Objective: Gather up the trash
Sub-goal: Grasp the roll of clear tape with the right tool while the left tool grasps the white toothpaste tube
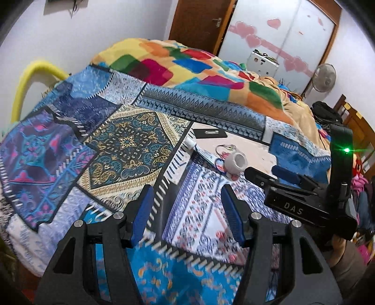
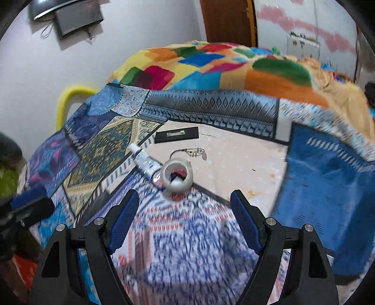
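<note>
- Bedroom setting, left wrist view: we see a bed covered by a patchwork bedspread (image 1: 98, 145) in blue prints, with a bright multicoloured blanket (image 1: 187, 68) heaped behind it, a brown door (image 1: 199, 21) and a standing fan (image 1: 324, 77) at the far wall.
- We note the left gripper (image 1: 187, 208) low over the near part of the spread, pointing forward across the bed, its blue-padded jaws spread wide and holding nothing.
- We note the right gripper (image 1: 264, 171) entering from the right side, held by a hand (image 1: 337, 241) at the lower right edge and angled in toward the items; its green light is lit. How far its jaws stand apart cannot be told from this view.
- Just beyond its tip lies a white tape roll (image 1: 235, 163), on the spread beside a pale bare patch; a white tube (image 1: 193, 145), a black card (image 1: 209, 134) and a small wire trinket (image 1: 226, 149) lie near it.
- Right wrist view: we see the right gripper (image 2: 185, 220) aimed straight at the tape roll (image 2: 177, 177), jaws wide apart and empty, the roll ahead of the fingertips and not touched.
- The tube (image 2: 145, 159) lies just left of the roll, the card (image 2: 177, 135) behind, the trinket (image 2: 189, 152) between them.
- The left gripper (image 2: 30, 204) shows at the left edge, blurred.
</note>
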